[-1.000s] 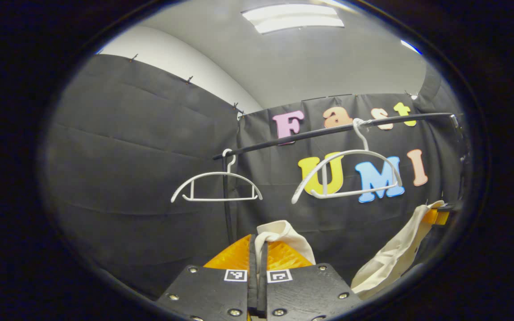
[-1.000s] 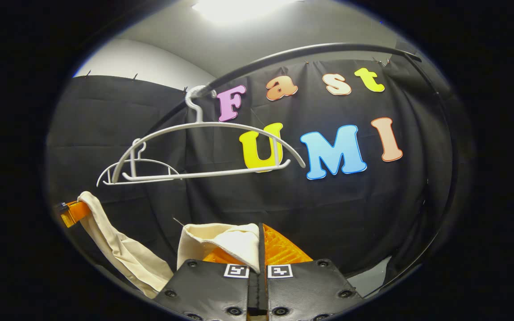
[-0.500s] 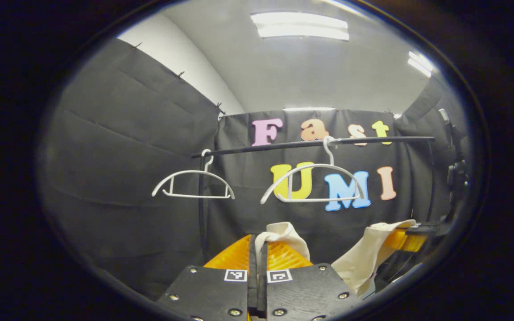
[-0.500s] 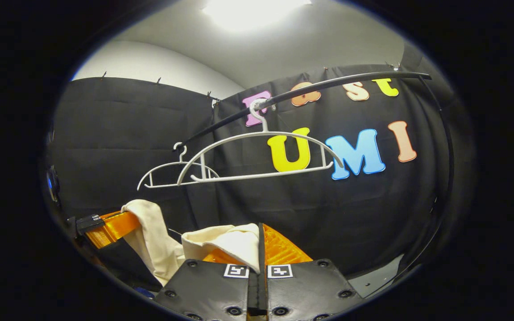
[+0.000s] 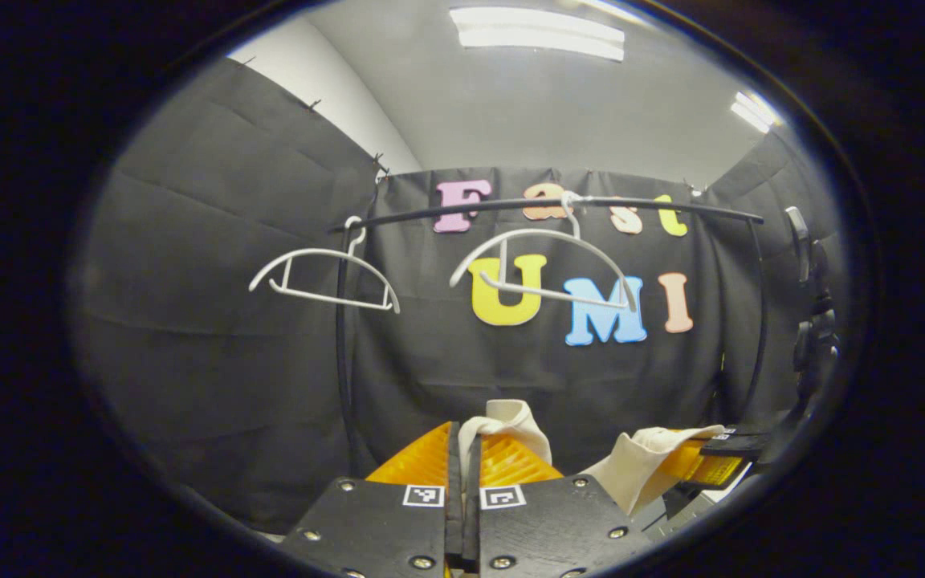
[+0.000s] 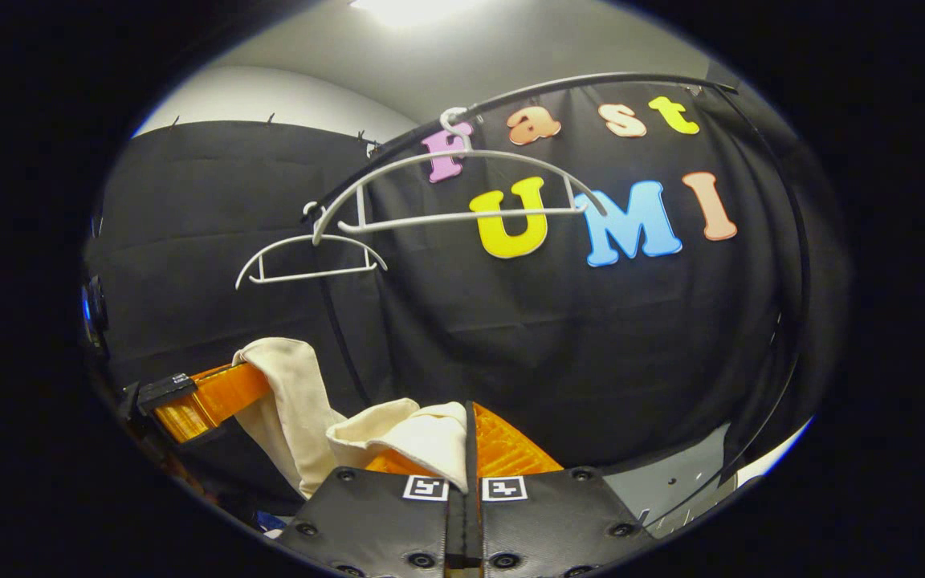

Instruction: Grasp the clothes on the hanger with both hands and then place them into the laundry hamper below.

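both grippers, left gripper (image 5: 466,449) and right gripper (image 6: 469,449), are clamped on the cream garment (image 6: 406,437), below two bare hangers (image 6: 462,189).

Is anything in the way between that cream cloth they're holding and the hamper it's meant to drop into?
Nothing visible blocks it. The cream garment is off both white hangers, pinched by the left gripper and the right gripper. Below them I see dark cloth and floor; I cannot pick out the hamper, so its path is unconfirmed.

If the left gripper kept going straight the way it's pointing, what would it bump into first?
Probably the black cloth wall straight ahead; the left gripper, holding cream cloth garment, points below the white plastic hangers. Depth is unclear.
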A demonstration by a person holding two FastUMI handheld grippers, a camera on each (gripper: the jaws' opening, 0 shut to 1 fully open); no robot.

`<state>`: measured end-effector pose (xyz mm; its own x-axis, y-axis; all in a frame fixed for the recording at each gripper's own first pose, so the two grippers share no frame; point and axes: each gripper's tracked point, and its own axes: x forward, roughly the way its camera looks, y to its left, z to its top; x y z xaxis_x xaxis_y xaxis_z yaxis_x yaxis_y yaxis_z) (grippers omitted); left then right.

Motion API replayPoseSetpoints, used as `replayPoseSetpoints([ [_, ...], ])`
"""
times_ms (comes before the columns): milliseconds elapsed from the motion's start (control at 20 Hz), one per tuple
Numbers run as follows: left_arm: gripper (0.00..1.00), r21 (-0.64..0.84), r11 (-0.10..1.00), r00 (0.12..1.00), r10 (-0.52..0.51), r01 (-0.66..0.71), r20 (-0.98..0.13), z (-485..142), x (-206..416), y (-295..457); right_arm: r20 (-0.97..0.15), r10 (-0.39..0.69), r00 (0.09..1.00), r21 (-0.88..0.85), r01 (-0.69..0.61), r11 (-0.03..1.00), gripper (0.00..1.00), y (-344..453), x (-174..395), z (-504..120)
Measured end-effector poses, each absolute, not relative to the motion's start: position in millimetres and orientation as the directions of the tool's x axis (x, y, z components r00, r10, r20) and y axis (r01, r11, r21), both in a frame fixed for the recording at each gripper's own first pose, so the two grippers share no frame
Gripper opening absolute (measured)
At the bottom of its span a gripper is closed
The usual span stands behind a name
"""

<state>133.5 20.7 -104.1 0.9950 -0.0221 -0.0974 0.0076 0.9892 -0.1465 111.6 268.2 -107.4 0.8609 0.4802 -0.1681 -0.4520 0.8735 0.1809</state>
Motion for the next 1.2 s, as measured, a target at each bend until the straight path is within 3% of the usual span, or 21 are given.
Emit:
replayPoseSetpoints([
  [350,0.01,-0.129,0.992,0.965,-0.052,0.019,-0.257,-224,124,9,-0.33,0.403,0.854,0.163,-0.368,0.915,0.01,247,112,-219],
  [550,0.01,-0.106,0.994,0.933,-0.054,0.017,-0.355,-295,119,2,-0.402,0.34,0.85,0.154,-0.303,0.94,0.05,232,111,-271],
  [750,0.01,-0.081,0.996,0.891,-0.059,0.025,-0.45,-361,99,-1,-0.469,0.302,0.83,0.141,-0.268,0.953,0.02,225,96,-312],
  [900,0.01,-0.063,0.997,0.863,-0.061,0.034,-0.501,-394,95,-1,-0.512,0.284,0.811,0.129,-0.255,0.958,0.05,226,89,-335],
  [950,0.01,-0.065,0.997,0.852,-0.064,0.035,-0.52,-405,94,-2,-0.524,0.277,0.806,0.122,-0.251,0.96,0.02,225,88,-342],
  [1150,0.01,-0.04,0.998,0.8,-0.062,0.047,-0.597,-444,78,-4,-0.583,0.252,0.772,0.106,-0.235,0.966,0.07,225,82,-368],
  [1200,0.02,-0.034,0.998,0.789,-0.065,0.056,-0.611,-449,74,-6,-0.597,0.245,0.764,0.098,-0.233,0.967,0.03,223,81,-373],
])
